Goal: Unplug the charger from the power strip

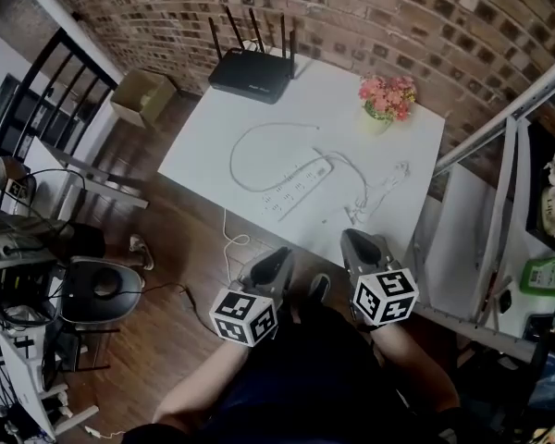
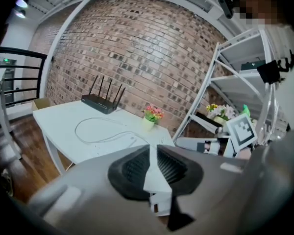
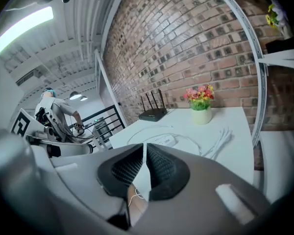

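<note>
A white power strip (image 1: 296,185) lies in the middle of the white table (image 1: 213,141), its cord (image 1: 245,151) looping toward the back. White cables (image 1: 388,185) trail to its right and end in a small white piece (image 1: 354,215) near the front edge; whether a charger sits in the sockets I cannot tell. My left gripper (image 1: 276,255) (image 2: 153,148) and right gripper (image 1: 356,239) (image 3: 144,148) hang short of the table's front edge, both shut with nothing between the pads. The strip (image 3: 164,140) also shows in the right gripper view.
A black router (image 1: 252,70) stands at the table's back, with a pot of pink flowers (image 1: 386,100) at the back right. There is a cardboard box (image 1: 143,95) on the floor at left, a white metal shelf (image 1: 513,202) at right, and equipment and a stool (image 1: 97,285) at left.
</note>
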{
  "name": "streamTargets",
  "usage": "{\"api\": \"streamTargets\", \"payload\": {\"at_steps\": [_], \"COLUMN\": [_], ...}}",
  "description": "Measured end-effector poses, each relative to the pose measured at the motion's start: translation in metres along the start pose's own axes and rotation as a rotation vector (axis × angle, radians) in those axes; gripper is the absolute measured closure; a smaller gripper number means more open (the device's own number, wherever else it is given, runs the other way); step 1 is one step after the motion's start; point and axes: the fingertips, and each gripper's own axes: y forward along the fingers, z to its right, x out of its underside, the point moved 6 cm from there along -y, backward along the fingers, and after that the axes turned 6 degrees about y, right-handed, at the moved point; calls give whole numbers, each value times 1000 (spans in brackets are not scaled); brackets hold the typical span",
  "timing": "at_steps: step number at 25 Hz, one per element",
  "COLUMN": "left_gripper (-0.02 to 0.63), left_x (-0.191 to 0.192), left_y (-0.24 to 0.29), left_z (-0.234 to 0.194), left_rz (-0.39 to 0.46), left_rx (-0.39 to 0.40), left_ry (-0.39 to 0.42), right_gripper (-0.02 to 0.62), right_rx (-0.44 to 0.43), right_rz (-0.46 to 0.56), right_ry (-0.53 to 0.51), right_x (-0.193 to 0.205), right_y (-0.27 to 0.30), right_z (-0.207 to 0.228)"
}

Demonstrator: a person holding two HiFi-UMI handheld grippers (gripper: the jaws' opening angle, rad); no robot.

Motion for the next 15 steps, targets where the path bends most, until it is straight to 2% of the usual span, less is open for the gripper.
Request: {"api": "streamTargets", "payload": {"at_steps": [7,11,15], "left_gripper": [571,572,572], "left_x": [-26,-31,-40], "left_y": [-32,-31,-50], "left_z": [-3,-15,-18], "left_rz": [84,110,119], "left_rx": [10,70,17], "left_ry": [83,103,120], "right_gripper": [574,574,574], "right_rx": [-10,51,21], "right_rz": [101,107,91], "right_ry": [-175,-180,-194], "right_x": [-19,-15,-14], "right_y": [-12,-5,1], "right_z": [-43,-52,-71]}}
